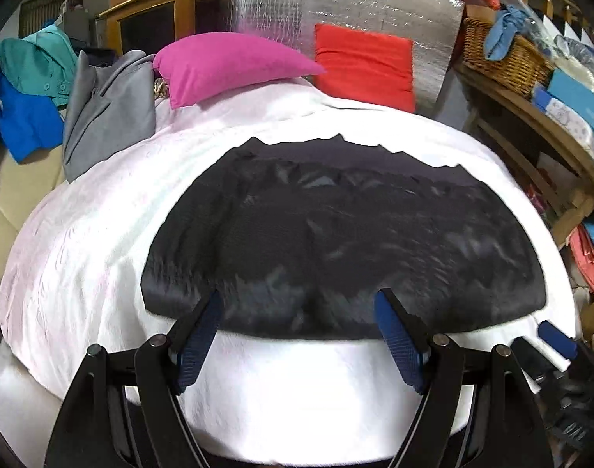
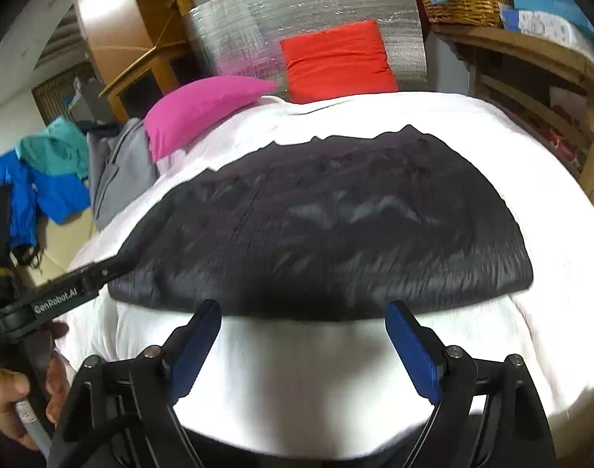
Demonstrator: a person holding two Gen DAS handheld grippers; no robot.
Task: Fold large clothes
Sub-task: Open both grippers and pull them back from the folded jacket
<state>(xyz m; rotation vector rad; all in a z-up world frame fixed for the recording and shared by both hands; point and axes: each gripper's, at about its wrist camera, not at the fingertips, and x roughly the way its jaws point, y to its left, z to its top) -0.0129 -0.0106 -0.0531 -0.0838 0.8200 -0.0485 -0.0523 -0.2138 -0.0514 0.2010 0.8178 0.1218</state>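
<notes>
Garment is lying flat on the bed, just ahead of your tongs, looking partly folded. Left tongs and right tongs are both hanging spread, pinching nothing; more folds probably remaining.

Black garment flat on bed

Both grippers: black linkage arms w/ round silver pivot pins. Left gripper and right gripper carry ribbed blue finger pads. Left one's side arm reads "GenRobot.AI" in white.
</notes>
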